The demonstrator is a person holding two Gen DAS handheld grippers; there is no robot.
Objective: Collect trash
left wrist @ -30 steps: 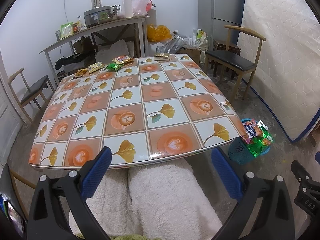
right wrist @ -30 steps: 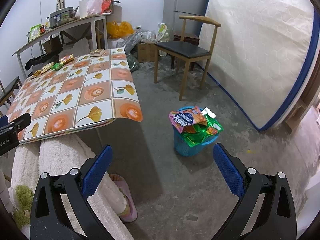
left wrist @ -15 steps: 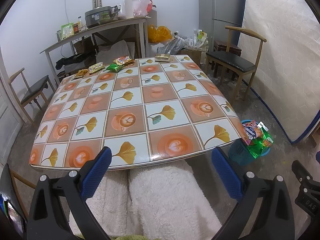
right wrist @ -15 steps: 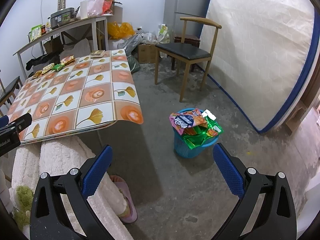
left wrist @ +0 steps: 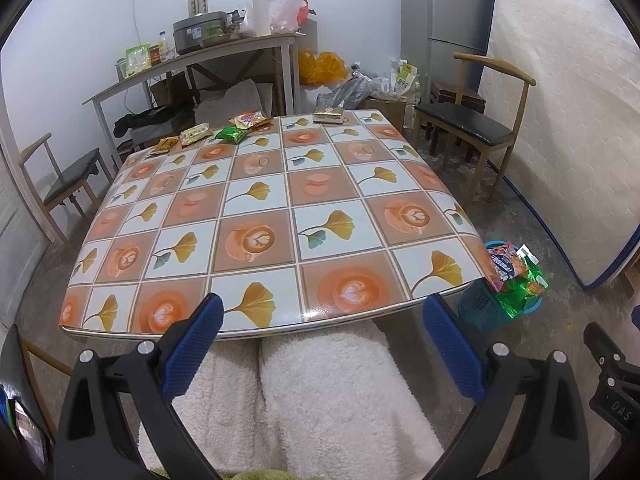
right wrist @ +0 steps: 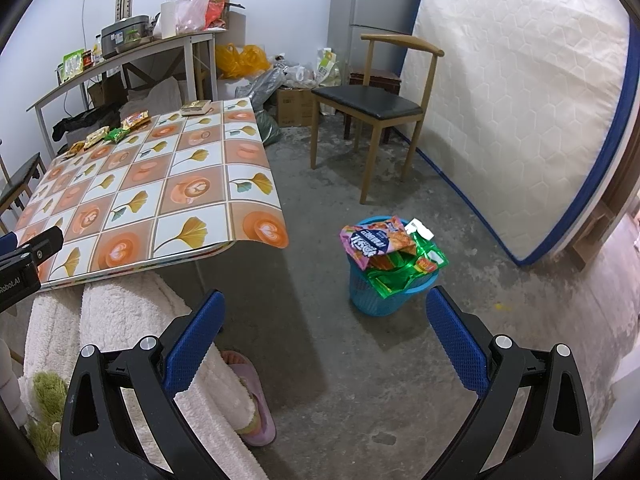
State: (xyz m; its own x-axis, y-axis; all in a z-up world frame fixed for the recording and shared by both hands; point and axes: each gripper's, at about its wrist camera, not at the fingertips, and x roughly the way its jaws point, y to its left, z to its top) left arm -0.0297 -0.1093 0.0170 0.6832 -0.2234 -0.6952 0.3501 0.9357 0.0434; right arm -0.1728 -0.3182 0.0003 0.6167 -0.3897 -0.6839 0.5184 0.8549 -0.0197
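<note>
Above the floor, the right gripper (right wrist: pixel 324 308) gapes wide, empty.

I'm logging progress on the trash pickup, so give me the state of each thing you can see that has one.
Left gripper: open, empty.
Right gripper: open, empty.
Blue plastic mesh trash basket: upright on the floor, overfilled.
Pink and green wrappers: sticking out above the basket rim.
Five snack packets: lying along the far edge of the tiled-pattern table, uncollected.
</note>
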